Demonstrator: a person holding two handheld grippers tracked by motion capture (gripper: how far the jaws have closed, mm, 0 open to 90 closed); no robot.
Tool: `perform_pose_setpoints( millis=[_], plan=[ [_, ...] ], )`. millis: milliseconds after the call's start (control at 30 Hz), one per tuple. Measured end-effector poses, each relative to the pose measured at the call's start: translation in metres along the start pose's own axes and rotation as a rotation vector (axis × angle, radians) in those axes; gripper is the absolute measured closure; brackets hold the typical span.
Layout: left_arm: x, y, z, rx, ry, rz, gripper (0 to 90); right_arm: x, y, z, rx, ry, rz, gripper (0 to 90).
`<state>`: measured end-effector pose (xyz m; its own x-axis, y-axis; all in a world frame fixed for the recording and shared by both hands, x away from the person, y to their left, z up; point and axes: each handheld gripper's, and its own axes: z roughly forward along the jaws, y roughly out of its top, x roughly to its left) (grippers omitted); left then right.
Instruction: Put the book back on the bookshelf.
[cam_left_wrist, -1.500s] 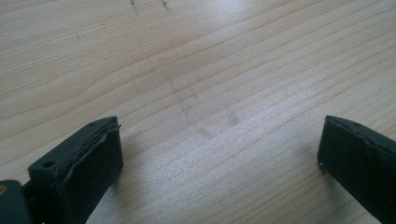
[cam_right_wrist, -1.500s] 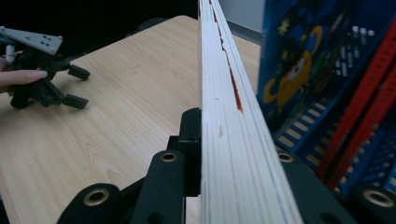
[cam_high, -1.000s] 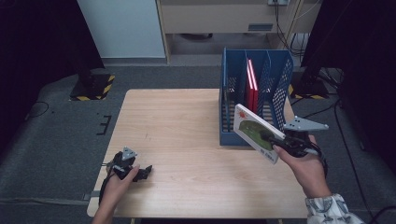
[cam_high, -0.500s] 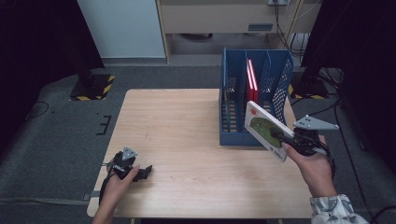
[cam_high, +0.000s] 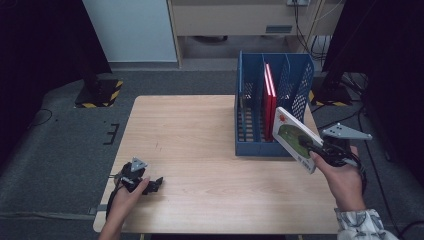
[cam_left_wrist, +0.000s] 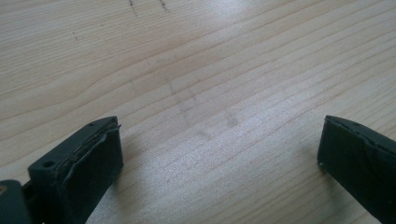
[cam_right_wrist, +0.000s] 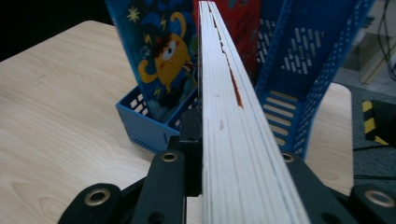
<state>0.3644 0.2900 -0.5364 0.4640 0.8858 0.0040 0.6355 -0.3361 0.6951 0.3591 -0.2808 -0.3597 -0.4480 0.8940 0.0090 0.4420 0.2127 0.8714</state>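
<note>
Here we hold the book (cam_high: 296, 139) clamped edge-on in the right gripper (cam_high: 316, 148), its length running straight ahead of the fingers toward the blue rack (cam_high: 301, 75); left gripper (cam_left_wrist: 219, 154) open, idle.

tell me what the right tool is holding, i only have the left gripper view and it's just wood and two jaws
Observer: The right tool is clamped on a book with a white and green cover, held at the table's right edge.
Operator: where's it pointed
Observer: Toward the blue file rack; in the right gripper view the book's page edge lines up with the rack's compartments.
Operator: anything in the rack already
Observer: Yes, a red book stands upright in a middle compartment, and a blue cartoon-cover book stands in the rack too.
</note>
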Motion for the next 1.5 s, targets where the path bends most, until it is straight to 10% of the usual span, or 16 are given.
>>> perform_pose_setpoints(
  millis=[1500],
  plan=[
    [-0.002, 0.0, 0.001, -0.003, 0.004, -0.006, 0.0, -0.061, 0.036, 0.064, 0.035, -0.22, 0.114, 75.5]
  ],
)
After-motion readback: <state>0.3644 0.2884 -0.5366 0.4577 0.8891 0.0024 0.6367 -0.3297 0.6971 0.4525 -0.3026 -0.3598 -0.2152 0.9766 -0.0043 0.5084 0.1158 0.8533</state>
